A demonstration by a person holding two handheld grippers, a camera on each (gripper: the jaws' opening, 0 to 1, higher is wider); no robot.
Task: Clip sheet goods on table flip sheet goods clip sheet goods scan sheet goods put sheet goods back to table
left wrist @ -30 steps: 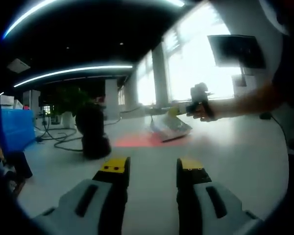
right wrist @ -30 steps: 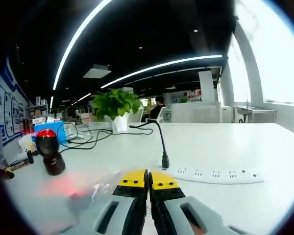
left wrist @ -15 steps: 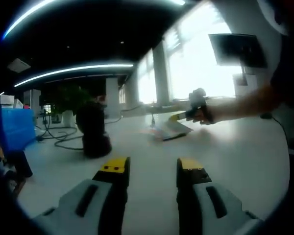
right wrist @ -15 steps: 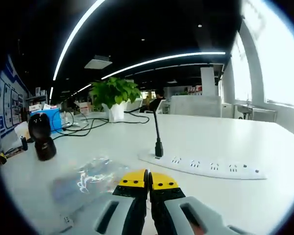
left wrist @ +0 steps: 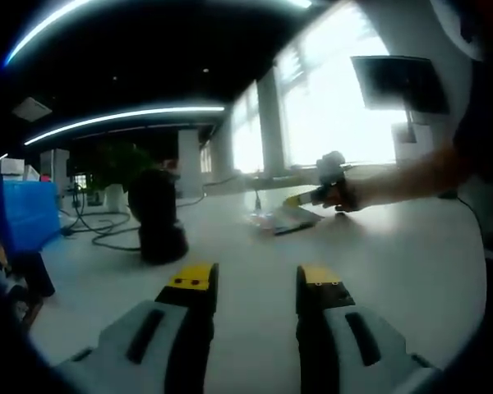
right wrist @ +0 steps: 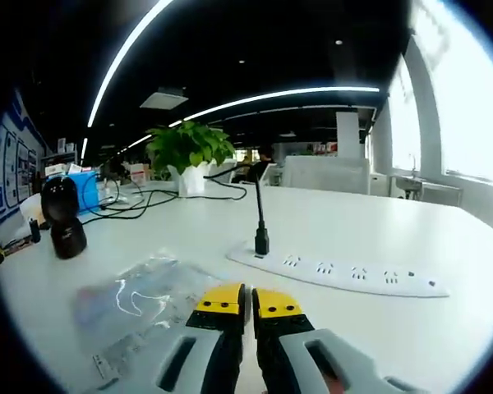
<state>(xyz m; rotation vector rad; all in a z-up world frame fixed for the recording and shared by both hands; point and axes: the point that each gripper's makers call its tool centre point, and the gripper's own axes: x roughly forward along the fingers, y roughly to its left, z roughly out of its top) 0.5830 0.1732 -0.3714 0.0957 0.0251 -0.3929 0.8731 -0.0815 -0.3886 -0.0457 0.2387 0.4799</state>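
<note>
The sheet goods (right wrist: 140, 297), a clear plastic packet, lie flat on the white table (right wrist: 378, 238), and their near edge reaches my right gripper (right wrist: 248, 300). Its yellow-tipped jaws stand almost together, with a thin slit between them, at the packet's edge. In the left gripper view a hand holds that right gripper (left wrist: 300, 198) low over the sheet goods (left wrist: 281, 220) at mid table. My left gripper (left wrist: 256, 277) hovers open over bare table with nothing between its jaws. The black scanner (left wrist: 156, 217) stands to the left, also seen as a dark scanner (right wrist: 62, 217) beyond the packet.
A white power strip (right wrist: 345, 272) with a black plug lies just right of the packet. A potted plant (right wrist: 185, 148), cables (left wrist: 107, 234) and a blue bin (left wrist: 20, 213) sit at the table's far side. A monitor (left wrist: 398, 82) hangs at the upper right.
The right gripper has carried the sheet goods away from the scanner and down flat onto the table. The red scan glow is gone. The left gripper has not moved.
</note>
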